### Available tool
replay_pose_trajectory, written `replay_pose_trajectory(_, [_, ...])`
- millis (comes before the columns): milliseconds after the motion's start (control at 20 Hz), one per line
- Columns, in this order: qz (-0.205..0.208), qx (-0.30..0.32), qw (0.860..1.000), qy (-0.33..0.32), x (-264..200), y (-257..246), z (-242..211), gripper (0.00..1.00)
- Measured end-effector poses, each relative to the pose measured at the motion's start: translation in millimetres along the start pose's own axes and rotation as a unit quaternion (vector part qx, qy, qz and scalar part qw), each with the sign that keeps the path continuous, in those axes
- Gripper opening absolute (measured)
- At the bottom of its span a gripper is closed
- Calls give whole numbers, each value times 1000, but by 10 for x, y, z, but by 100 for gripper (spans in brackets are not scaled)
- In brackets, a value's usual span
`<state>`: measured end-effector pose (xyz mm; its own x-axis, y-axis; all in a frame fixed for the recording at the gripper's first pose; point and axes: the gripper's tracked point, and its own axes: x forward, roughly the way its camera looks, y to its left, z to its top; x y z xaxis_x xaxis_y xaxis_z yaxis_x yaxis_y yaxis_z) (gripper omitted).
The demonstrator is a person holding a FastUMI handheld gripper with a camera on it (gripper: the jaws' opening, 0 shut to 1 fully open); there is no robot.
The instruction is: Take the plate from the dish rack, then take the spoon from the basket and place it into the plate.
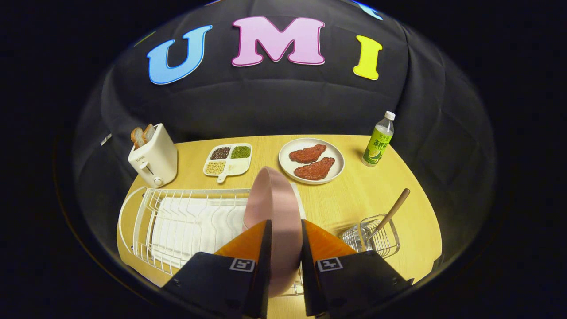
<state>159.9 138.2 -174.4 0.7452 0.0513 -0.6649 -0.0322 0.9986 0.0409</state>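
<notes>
The gripper [285, 232] has both fingers clamped on the round pink plate [274, 212], which stands on edge between them at the right end of the white wire dish rack [177, 221] on the pale wooden counter [354, 195]. To the right, a wooden-handled spoon [392, 210] leans in a small wire basket [374, 239]. Far beyond sits a white plate with two red meat pieces [311, 161].

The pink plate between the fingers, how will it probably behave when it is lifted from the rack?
The pink plate looks rigid and stands on edge, so it should not bend. Its smooth surface may slip or pivot between the gripper's fingers, which press both faces. It could catch the dish rack wires if tilted.
</notes>
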Motion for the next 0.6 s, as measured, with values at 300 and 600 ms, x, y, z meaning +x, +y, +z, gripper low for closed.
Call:
replay_pose_trajectory(300, [-38, -5, 999, -28, -54, 27, 95, 29])
replay_pose_trajectory(600, [-64, -43, 995, -67, -124, 67, 304, 28])
